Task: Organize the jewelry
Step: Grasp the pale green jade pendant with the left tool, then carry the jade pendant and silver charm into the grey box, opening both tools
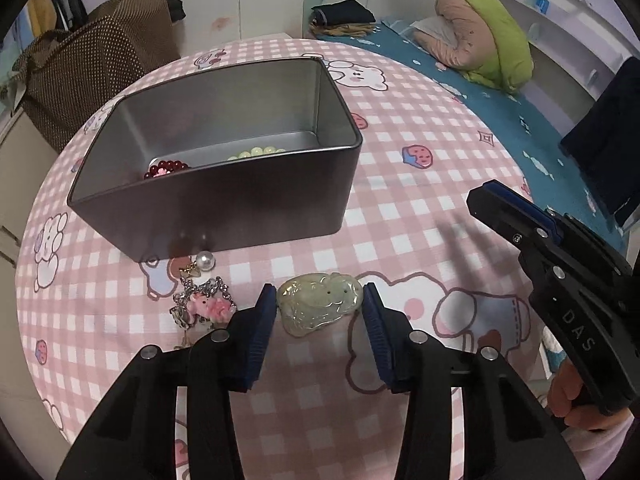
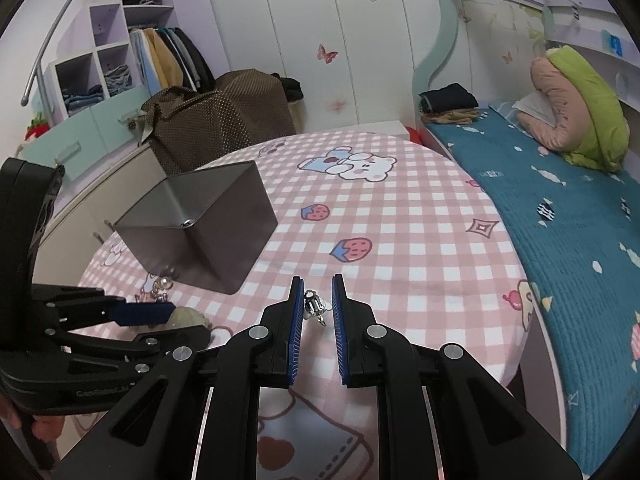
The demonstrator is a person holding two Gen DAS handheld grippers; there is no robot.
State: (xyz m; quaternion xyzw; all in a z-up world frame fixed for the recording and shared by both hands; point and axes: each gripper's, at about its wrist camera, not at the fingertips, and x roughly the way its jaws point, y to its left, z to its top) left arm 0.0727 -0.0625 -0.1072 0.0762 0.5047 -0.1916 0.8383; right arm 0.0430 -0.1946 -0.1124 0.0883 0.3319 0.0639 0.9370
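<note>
The pale green carved jade pendant [image 1: 320, 303] lies flat on the pink checked tablecloth [image 1: 400, 184], directly between the two blue pads of my left gripper [image 1: 320, 300], which stand apart on either side of it, the left pad [image 1: 262, 320] just at its edge and the right pad [image 1: 376, 320] just beside the other end. Its long axis runs left to right, so it spans the gap between my pads lengthwise; whether either pad already touches the stone I cannot tell. Closing on it would, I judge, catch it end to end, and since it lies so flat the pads must be low on the cloth or they may slip over it. Just left of the pendant sits a tangle of silver chain with pink charms [image 1: 204, 306], and beyond that a white pearl bead [image 1: 206, 261] near the foot of the dark grey rectangular metal tin [image 1: 224, 208]. The tin stands on the far side, open, with a dark red bead bracelet [image 1: 166, 168] and a pale green bead bracelet [image 1: 256, 153] already lying in it. My right gripper [image 2: 316, 308] is off to the right, its pads also apart, with a small silver earring [image 2: 314, 304] on the cloth between them. The left one is plainly nearer the pendant.
</note>
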